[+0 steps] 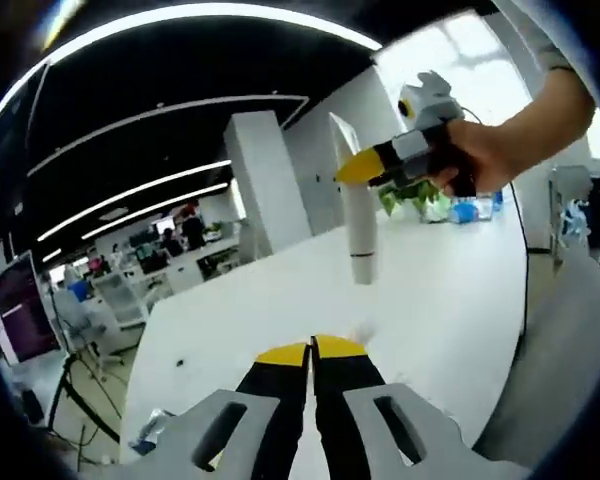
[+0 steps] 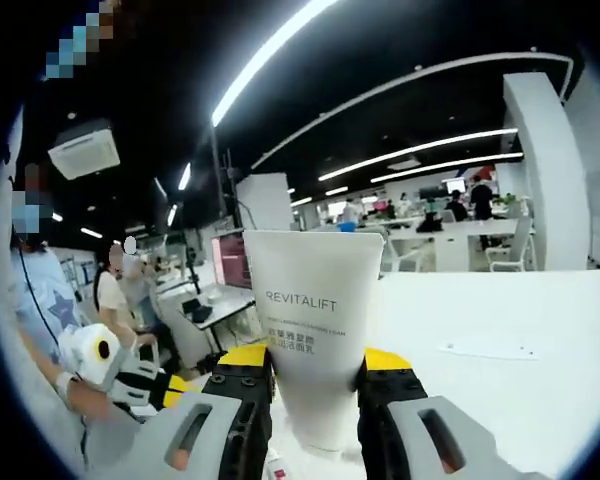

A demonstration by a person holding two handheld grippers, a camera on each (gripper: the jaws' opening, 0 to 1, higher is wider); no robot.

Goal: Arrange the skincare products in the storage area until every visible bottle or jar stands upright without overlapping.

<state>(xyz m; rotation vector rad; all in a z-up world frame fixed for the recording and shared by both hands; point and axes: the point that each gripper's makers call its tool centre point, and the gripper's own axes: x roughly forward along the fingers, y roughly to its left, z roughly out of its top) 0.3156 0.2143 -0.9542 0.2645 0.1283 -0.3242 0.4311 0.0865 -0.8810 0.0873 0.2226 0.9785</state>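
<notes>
The step in hand looks like carrying one product to its standing spot: the right tongs [image 2: 315, 375] are clenched on a white tube [image 2: 315, 340], their yellow-tipped jaws pressing its two sides just above the cap end, and the tube hangs clear of the white counter [image 2: 500, 330] with cap down and crimped end up. In the left gripper view the same tube [image 1: 358, 215] shows ahead of and above the left tongs [image 1: 311, 350], held aloft by the right tongs [image 1: 365, 168] with a hand [image 1: 500, 140] behind them. The left tongs hold nothing, their jaws drawn nearly together over bare counter [image 1: 450, 300]. Next, I judge, the tube must be lowered straight until its cap sits flat, then let go gently (a tall, narrow tube on a small cap will tip easily if released tilted). The tube is smooth, matte plastic, flat and wide at the crimp, tapering to a round cap, printed REVITALIFT. The counter is glossy and hard. The storage area and the other products I cannot make out from here.
</notes>
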